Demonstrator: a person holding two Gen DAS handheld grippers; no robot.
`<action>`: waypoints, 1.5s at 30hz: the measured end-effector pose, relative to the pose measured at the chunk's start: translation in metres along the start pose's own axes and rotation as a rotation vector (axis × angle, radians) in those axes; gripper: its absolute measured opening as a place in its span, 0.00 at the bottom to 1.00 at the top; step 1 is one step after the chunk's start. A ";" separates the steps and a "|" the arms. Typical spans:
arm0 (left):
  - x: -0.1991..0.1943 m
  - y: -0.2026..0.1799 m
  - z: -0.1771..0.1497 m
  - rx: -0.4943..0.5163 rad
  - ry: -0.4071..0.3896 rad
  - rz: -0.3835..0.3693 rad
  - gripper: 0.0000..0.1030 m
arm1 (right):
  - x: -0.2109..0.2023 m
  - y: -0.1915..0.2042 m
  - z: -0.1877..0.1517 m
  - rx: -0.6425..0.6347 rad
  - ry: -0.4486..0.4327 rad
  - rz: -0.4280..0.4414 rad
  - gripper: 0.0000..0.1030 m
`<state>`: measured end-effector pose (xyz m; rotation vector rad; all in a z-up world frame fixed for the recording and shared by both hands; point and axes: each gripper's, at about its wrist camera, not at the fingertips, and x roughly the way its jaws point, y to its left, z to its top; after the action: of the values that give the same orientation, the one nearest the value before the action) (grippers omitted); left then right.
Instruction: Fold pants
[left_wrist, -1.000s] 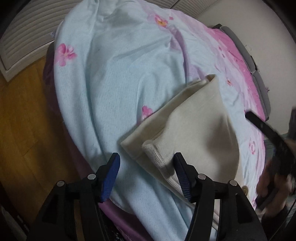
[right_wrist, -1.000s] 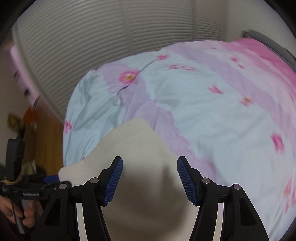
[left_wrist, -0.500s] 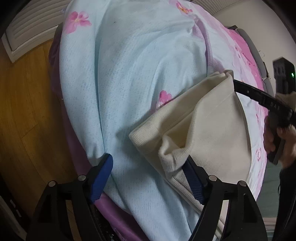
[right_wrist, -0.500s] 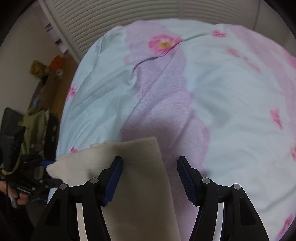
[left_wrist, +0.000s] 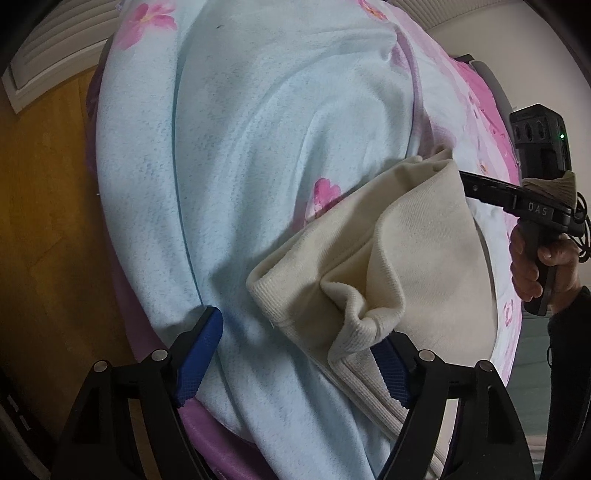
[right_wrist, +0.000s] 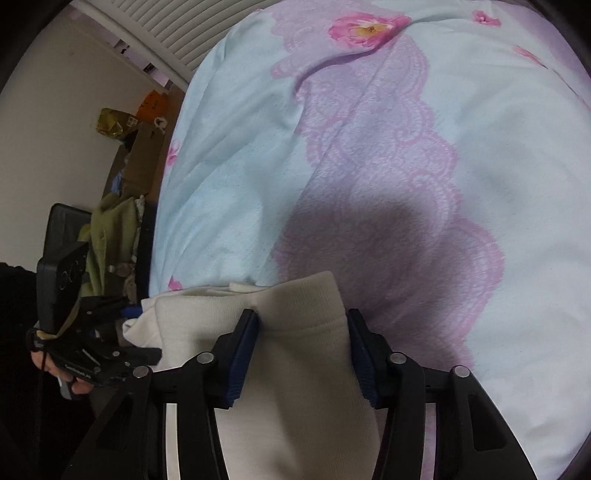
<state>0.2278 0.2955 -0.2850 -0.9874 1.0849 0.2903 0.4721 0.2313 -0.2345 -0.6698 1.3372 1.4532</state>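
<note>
Two layers at least of cream knit: the pants (left_wrist: 417, 266) lie folded on the near right part of the bed, over the pale blue flowered bedspread (left_wrist: 266, 147). Wood floor (left_wrist: 40, 206) off the left edge.

Handling, my judgement: soft, thick, ribbed knit, light, not slippery, nothing fragile. It slumps and bunches wherever unsupported; the near corner is already puckered into a ridge. Layers may slide apart if only the top one is pinched, so each hold should take the full stack at a hem or fold edge.

My right gripper (right_wrist: 303, 350) has the far ribbed hem (right_wrist: 306, 306) between its blue pads; the jaws are closing, and the left pad already touches the cloth. Whether the right pad presses yet, I cannot tell. Good spot: the hem is firm and doubled.

My left gripper (left_wrist: 299, 354) stands wide, jaws narrowing slightly, clamped on nothing. The bunched near corner (left_wrist: 354, 317) drapes over my right pad; my left pad (left_wrist: 199, 354) sits on bare bedspread, well apart from the cloth. Best take, I reckon, is that ribbed band, gathered whole.
</note>
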 end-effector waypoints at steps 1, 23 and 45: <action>0.000 -0.001 0.000 0.009 0.000 -0.011 0.65 | -0.001 0.001 -0.001 0.009 -0.002 0.023 0.32; -0.090 -0.080 -0.032 0.277 -0.284 -0.064 0.16 | -0.170 0.095 -0.080 -0.167 -0.402 -0.174 0.16; -0.142 -0.276 -0.227 0.831 -0.488 -0.111 0.15 | -0.313 0.143 -0.378 -0.041 -0.783 -0.368 0.16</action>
<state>0.1984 -0.0030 -0.0448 -0.2028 0.5964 -0.0284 0.3625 -0.2026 0.0124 -0.2870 0.5433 1.2426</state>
